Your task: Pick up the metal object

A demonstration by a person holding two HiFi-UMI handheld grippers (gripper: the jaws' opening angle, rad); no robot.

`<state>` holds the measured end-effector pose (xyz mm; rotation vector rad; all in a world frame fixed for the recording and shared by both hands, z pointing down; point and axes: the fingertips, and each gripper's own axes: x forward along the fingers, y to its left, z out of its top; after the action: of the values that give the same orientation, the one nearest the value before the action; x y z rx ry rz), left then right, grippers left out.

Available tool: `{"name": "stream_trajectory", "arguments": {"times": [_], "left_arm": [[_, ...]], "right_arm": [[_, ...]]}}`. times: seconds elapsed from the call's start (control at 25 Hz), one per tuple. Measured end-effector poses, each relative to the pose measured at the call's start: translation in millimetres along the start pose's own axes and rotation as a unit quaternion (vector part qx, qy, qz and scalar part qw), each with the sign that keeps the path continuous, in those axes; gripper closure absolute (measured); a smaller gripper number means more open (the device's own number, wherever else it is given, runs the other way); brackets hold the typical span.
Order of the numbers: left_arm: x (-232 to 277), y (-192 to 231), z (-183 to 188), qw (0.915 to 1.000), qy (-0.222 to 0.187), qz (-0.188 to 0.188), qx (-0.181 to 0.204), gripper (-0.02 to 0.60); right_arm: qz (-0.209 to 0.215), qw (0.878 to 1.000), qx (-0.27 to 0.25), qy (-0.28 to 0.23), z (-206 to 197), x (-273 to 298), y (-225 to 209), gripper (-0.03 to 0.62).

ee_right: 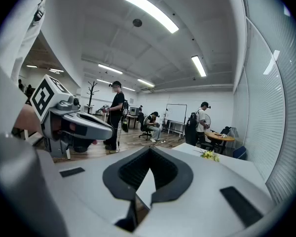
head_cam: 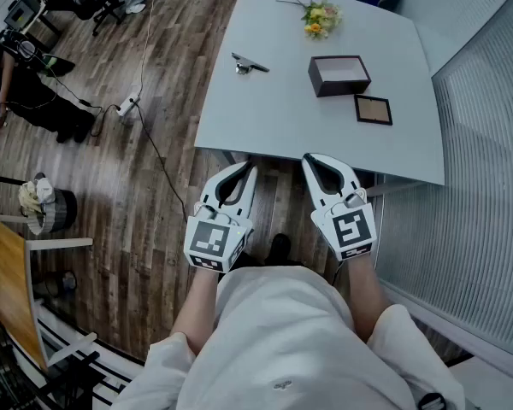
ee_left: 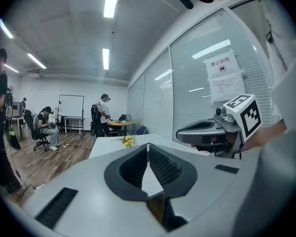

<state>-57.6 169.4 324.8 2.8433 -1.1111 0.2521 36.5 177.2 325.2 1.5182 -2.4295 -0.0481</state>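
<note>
The job has not really started yet. The metal object (head_cam: 250,65) lies on the pale surface (head_cam: 265,126), toward the far left part of it, and nothing touches it. It lies well apart from the dark box (head_cam: 339,75), the small brown square (head_cam: 373,109) and the little bunch of flowers (head_cam: 320,17). The left gripper (head_cam: 249,168) and the right gripper (head_cam: 311,159) hang side by side close to the person's body. Their tips are just at the near edge of the surface, far from the metal object. In both gripper views the 2 jaws are pressed together at the tips, with nothing between them. So nothing is picked up yet. I think all of the work is left to do: a gripper has to go out over the surface to the metal object, open its jaws, close them on it and lift it up. The left gripper looks better placed, since the object is on that side
</note>
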Motion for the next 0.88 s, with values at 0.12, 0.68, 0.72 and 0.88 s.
{"name": "stream_trajectory", "arguments": {"times": [0.12, 0.68, 0.72, 0.88], "left_arm": [[-3, -1, 2, 1.0000, -0.002, -0.001, 0.001, 0.551], [-10, -15, 2, 1.0000, -0.002, 0.003, 0.004, 0.551], [-11, -16, 2, 1.0000, -0.002, 0.003, 0.004, 0.551], [-9, -23, 2, 1.0000, -0.003, 0.004, 0.004, 0.551]], "right_arm": [[0.000, 1.000, -0.003, 0.000, 3, -2, 3, 0.591], [0.003, 1.000, -0.004, -0.003, 2, -17, 8, 0.589], [0.004, 1.000, -0.004, -0.003, 2, -19, 9, 0.588], [0.002, 1.000, -0.002, -0.006, 0, -25, 6, 0.588]]}}
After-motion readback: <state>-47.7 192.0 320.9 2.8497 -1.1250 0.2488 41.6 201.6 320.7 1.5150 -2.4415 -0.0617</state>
